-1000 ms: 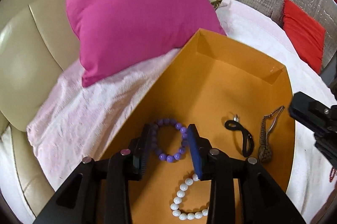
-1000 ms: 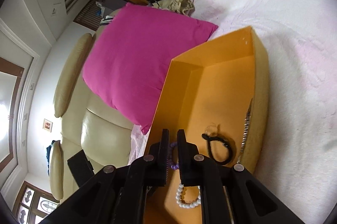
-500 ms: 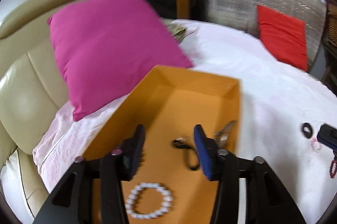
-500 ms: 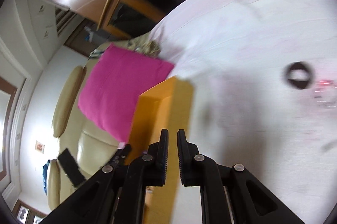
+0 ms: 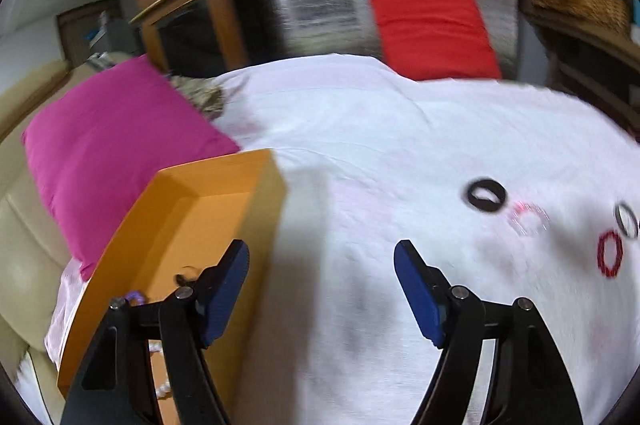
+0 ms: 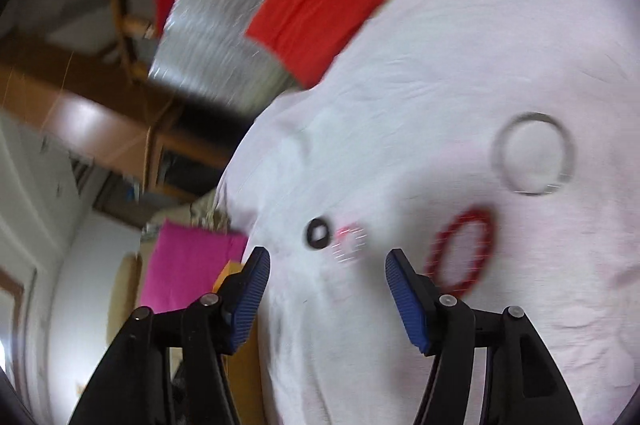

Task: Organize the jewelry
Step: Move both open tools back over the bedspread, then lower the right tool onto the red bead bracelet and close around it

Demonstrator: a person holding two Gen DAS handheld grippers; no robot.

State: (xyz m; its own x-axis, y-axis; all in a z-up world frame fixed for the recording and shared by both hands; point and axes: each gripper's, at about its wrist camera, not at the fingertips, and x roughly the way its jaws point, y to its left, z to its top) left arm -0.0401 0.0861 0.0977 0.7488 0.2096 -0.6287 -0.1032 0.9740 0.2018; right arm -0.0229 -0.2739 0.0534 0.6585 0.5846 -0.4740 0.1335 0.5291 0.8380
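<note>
On the white cover [image 5: 360, 129], both the left gripper [image 5: 322, 285] and right gripper [image 6: 328, 289] are opening, empty; the orange box [image 5: 208, 201] lies at the left.

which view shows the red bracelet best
The right wrist view: the red bracelet lies whole and large on the white cover, just past the right-hand jaw, though blurred. The left wrist view shows it small and squeezed at the far right edge.
</note>
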